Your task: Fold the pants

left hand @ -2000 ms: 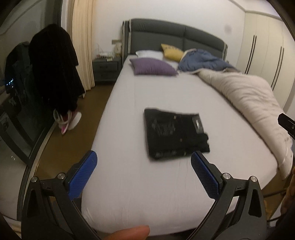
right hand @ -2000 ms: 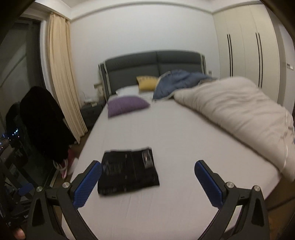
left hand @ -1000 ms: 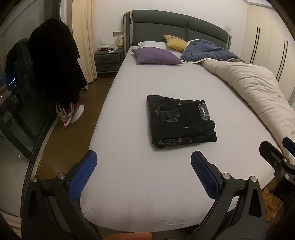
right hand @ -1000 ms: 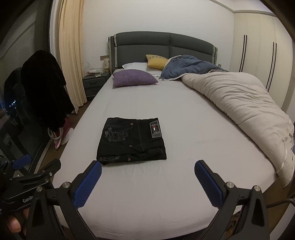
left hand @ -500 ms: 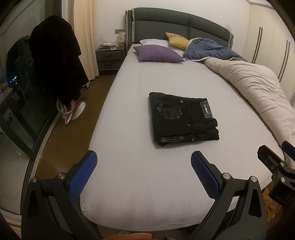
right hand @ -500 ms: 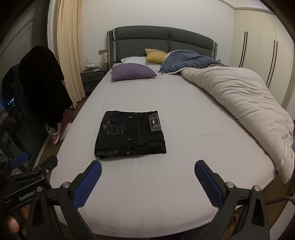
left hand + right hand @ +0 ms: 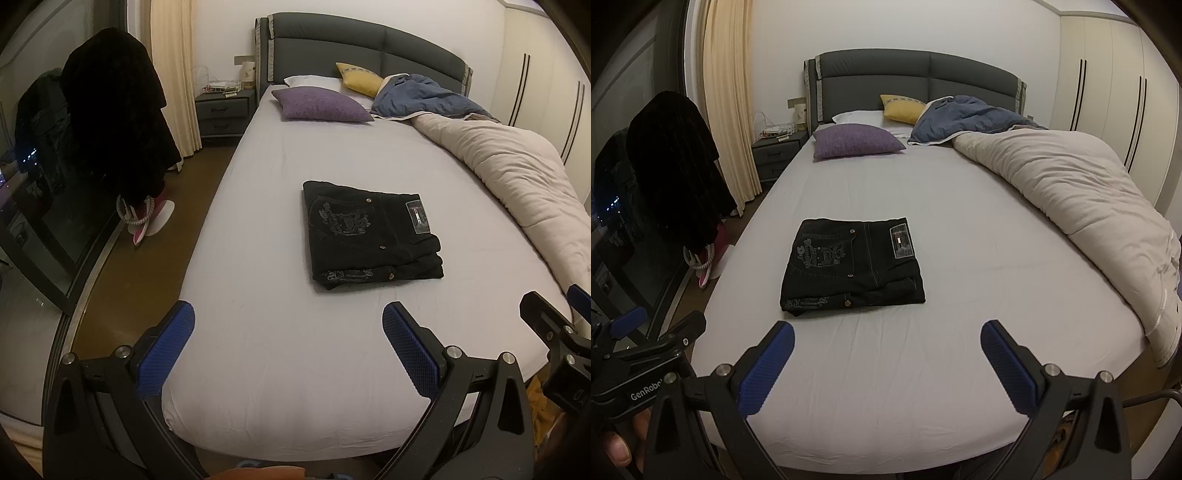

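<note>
The left hand-held gripper hangs released above the foot of the bed, its blue-padded fingers spread wide with only bare sheet between them. The right hand-held gripper is released as well, held level with the left one over the same foot end, grasping nothing; its black frame shows at the right edge of the left wrist view, and the left one's frame, marked with white lettering, shows at the lower left of the right wrist view, with part of a hand below it.

The black pants lie folded into a compact rectangle on the pale sheet, about midway up the bed and well apart from both grippers. A back pocket with pale embroidery faces up, and a patch label sits near the waistband edge on the right side of the bundle. Layered folds show along the near edge.

A beige duvet is bunched along the right side of the bed, apart from the pants. At the head lie a purple pillow, a yellow pillow, a white pillow and a rumpled blue blanket, in front of a dark grey headboard. Left of the bed stand a nightstand, a cream curtain and a dark garment hanging over the brown floor.
</note>
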`<action>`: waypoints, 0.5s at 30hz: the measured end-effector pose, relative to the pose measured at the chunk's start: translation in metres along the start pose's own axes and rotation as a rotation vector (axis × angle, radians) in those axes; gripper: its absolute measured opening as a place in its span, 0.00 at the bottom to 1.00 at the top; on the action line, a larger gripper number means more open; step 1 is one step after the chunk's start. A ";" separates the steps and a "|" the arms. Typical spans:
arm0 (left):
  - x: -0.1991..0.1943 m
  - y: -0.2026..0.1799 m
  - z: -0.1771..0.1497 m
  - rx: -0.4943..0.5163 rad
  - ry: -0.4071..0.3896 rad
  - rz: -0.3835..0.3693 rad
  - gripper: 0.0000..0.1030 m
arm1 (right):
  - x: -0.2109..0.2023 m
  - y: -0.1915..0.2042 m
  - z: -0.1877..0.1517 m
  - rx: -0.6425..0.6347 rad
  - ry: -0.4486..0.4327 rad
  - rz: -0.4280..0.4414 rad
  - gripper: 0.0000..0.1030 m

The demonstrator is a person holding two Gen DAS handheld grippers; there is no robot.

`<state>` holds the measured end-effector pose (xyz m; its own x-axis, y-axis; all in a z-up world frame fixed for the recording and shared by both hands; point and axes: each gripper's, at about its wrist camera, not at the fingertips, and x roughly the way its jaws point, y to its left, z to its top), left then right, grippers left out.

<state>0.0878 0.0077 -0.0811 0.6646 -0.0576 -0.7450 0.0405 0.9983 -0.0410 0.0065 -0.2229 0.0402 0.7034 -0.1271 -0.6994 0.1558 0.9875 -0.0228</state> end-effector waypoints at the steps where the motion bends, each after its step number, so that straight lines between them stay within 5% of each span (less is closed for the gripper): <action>1: 0.000 0.000 0.000 -0.001 0.001 0.000 1.00 | 0.000 0.000 0.000 0.000 0.000 -0.001 1.00; 15: 0.005 -0.002 -0.004 -0.005 0.009 0.004 1.00 | 0.000 0.000 -0.004 0.002 0.003 0.000 1.00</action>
<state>0.0877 0.0053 -0.0876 0.6579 -0.0539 -0.7512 0.0344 0.9985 -0.0416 0.0040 -0.2223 0.0376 0.7012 -0.1272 -0.7015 0.1577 0.9873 -0.0213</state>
